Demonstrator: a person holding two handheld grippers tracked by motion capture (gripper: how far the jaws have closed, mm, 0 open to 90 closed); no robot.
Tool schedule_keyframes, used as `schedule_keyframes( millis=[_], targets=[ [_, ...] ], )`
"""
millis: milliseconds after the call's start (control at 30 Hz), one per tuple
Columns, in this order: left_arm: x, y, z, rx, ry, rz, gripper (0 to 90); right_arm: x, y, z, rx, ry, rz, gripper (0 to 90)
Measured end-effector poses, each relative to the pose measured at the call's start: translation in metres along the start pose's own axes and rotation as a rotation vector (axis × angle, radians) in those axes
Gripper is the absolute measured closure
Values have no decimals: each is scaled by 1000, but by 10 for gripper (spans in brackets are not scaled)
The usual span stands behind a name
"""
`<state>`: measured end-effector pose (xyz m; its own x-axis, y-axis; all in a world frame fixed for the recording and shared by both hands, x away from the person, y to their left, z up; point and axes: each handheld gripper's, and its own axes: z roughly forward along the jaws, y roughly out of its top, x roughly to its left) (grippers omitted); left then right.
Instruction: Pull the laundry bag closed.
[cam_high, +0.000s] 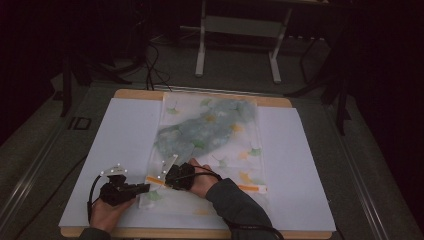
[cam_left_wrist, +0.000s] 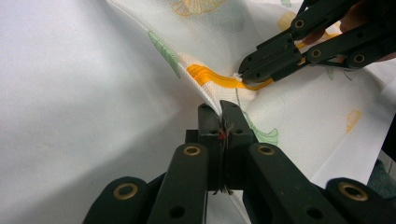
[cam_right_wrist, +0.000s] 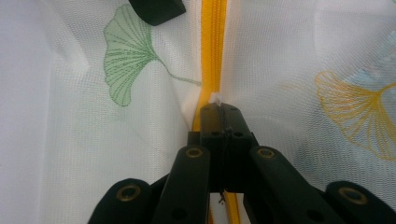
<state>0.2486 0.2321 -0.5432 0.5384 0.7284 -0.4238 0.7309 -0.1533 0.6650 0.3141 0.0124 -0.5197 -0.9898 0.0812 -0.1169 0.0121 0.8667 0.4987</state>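
Lies flat along the middle of the bench, a sheer mesh bag printed with green and yellow leaves, an orange zip across its near end. Left gripper: jaws pinched tight on the bag's near-left edge, just beside the zip's end. Right gripper: jaws clamped together on a small white tab on the zip.

Bare white sheet beside bag
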Motion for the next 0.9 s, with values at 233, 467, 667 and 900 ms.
schedule_keyframes(
  millis=[233,467,667,900],
  targets=[
    [0,0,1,6,-3,-1,888,-2,0,3,2,-6,8,886],
    [0,0,1,6,-3,-3,888,-3,2,3,18,-1,7,892],
    [1,0,1,7,-7,-5,888,1,6,2,50,-27,-26,900],
    [0,0,0,7,-7,-2,888,3,4,1,53,-41,-40,900]
  ],
)
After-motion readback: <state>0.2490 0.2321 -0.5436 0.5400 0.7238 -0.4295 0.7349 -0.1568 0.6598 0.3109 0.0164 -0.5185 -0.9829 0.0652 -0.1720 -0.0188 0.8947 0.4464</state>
